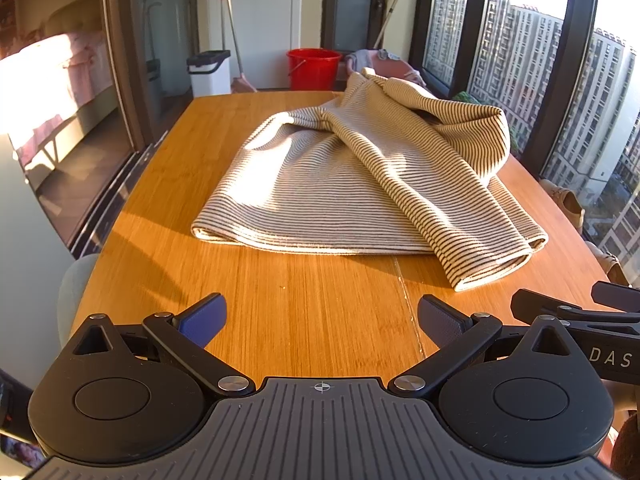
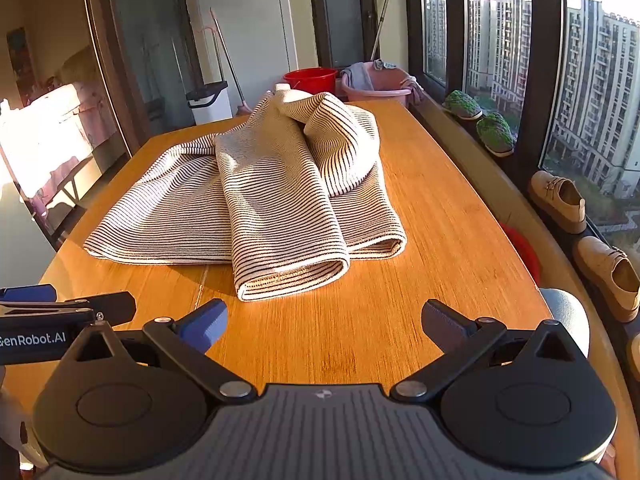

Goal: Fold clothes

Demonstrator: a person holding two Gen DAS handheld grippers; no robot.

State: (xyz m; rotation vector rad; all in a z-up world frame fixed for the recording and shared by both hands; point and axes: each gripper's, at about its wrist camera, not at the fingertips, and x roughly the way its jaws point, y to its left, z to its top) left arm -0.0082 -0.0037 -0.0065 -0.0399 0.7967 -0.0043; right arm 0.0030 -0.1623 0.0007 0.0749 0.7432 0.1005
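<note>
Left wrist view: left gripper hovers over bare wooden table, fingers spread wide, nothing between them.
Garment: striped top lies mid-table, rumpled, one part thrown across the body, hem edge nearest the gripper.
Right wrist view: right gripper likewise spread and empty, short of the garment's nearest rolled edge.
Neighbours: red bucket and pink basin beyond the far table end.
Step, judged: approach, nothing folded yet.
Next move, judged: pinch the crossed-over part, spread it flat.

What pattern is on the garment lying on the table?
Thin dark stripes on cream garment, clearest in the right wrist view.
</note>
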